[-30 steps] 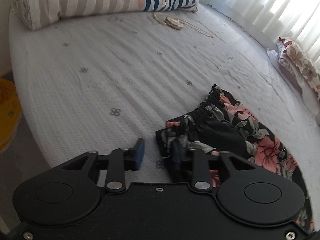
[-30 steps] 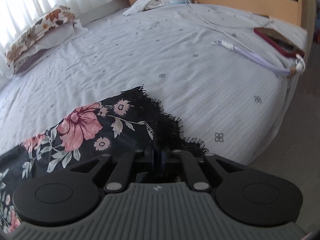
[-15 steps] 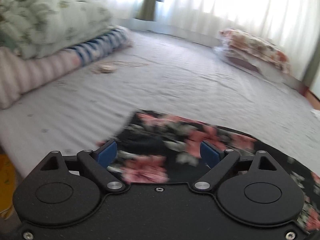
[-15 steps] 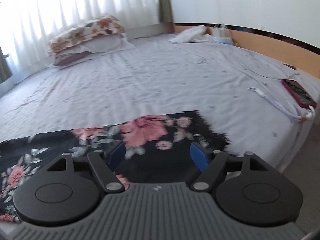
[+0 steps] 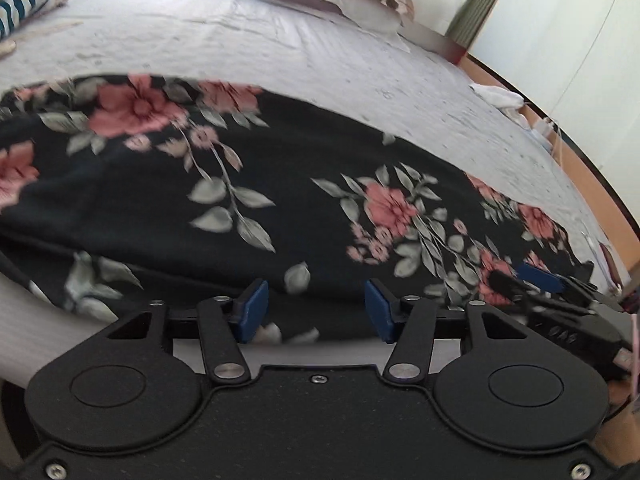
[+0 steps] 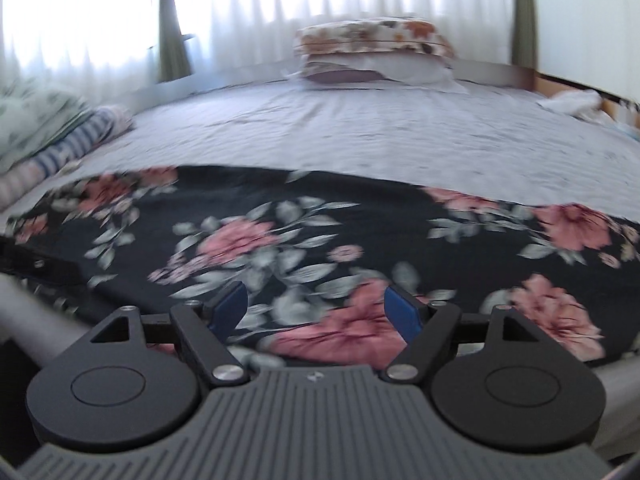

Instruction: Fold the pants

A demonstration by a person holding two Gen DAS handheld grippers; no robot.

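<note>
The black floral pants lie flat and lengthwise across the near side of the bed. My left gripper hovers at their near edge. Its jaws are closing, and the blue pads stand apart with fabric below them, not pressed. In the right wrist view the pants fill the foreground. My right gripper is open above the near edge, its pads clear of the cloth. The right gripper also shows at the right of the left wrist view, over the pants' far end.
A floral pillow lies at the far side under white curtains. Striped and folded bedding is piled at the left. A white cloth and cables lie by the wooden bed frame on the right.
A second ago the left gripper was at the waistband and the right was shut on the lace hem. Both have let go, swung inward along the near edge, and the pants lie spread out.
</note>
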